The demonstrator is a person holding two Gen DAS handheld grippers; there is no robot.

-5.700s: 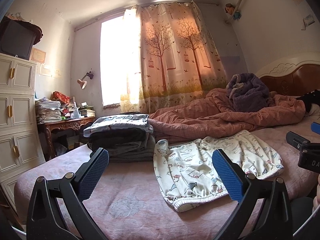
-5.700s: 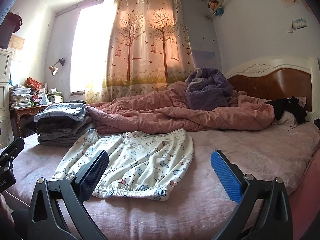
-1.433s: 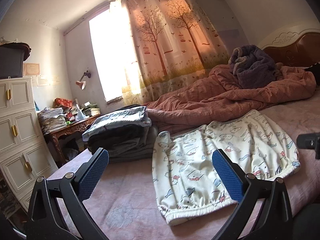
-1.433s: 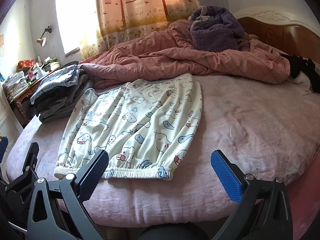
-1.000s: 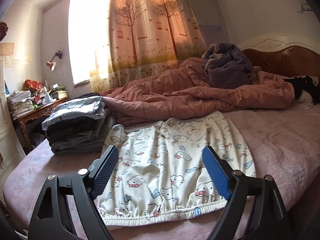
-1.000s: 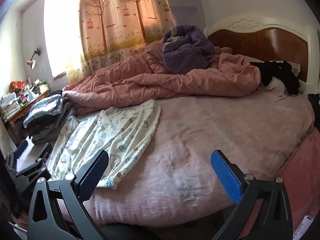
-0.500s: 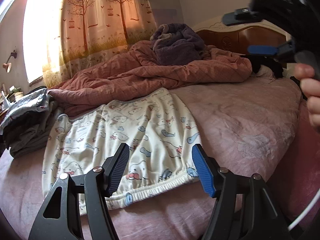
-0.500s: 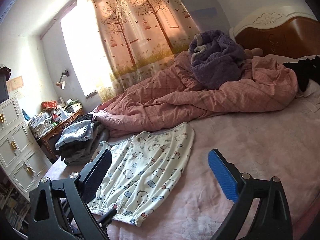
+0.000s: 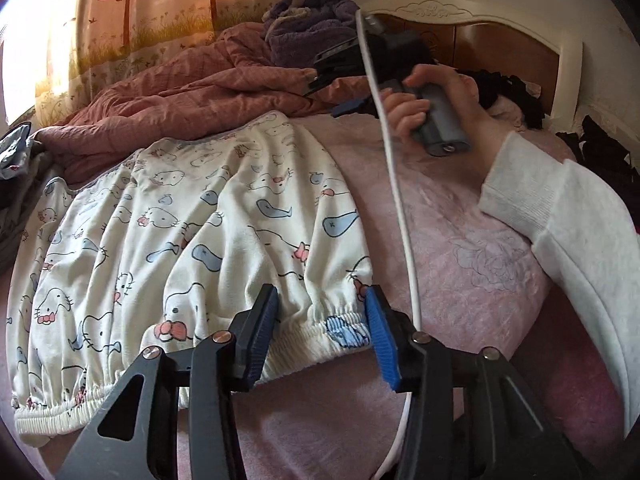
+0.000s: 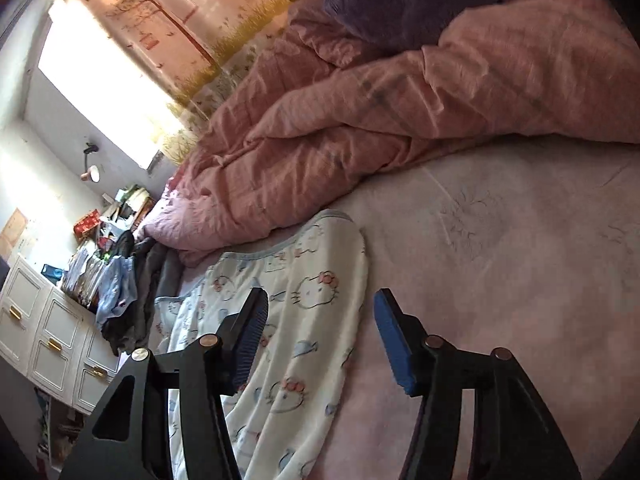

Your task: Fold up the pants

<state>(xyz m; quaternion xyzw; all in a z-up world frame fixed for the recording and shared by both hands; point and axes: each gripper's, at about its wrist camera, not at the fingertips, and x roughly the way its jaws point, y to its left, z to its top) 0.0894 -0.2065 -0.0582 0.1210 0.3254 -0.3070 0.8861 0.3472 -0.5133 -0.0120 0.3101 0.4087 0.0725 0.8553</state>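
With the printed pants [image 9: 192,224] flat on the bed [image 9: 480,248], both tongs are closing on fabric: the left tongs [image 9: 322,330] should pinch the elastic hem squarely while the right tongs [image 10: 318,336] take the far edge, neither snagging the sheet.

Bed [image 9: 460,216] under pink sheet, rumpled pink quilt [image 9: 192,96] and purple blanket [image 9: 304,28] heaped toward wooden headboard [image 9: 500,44]. Tree-print curtain [image 9: 152,4] glowing, bright window [image 10: 100,76] beside. White drawer cabinet [image 10: 44,344], wall lamp [image 10: 90,170], cluttered desk [image 10: 108,232].
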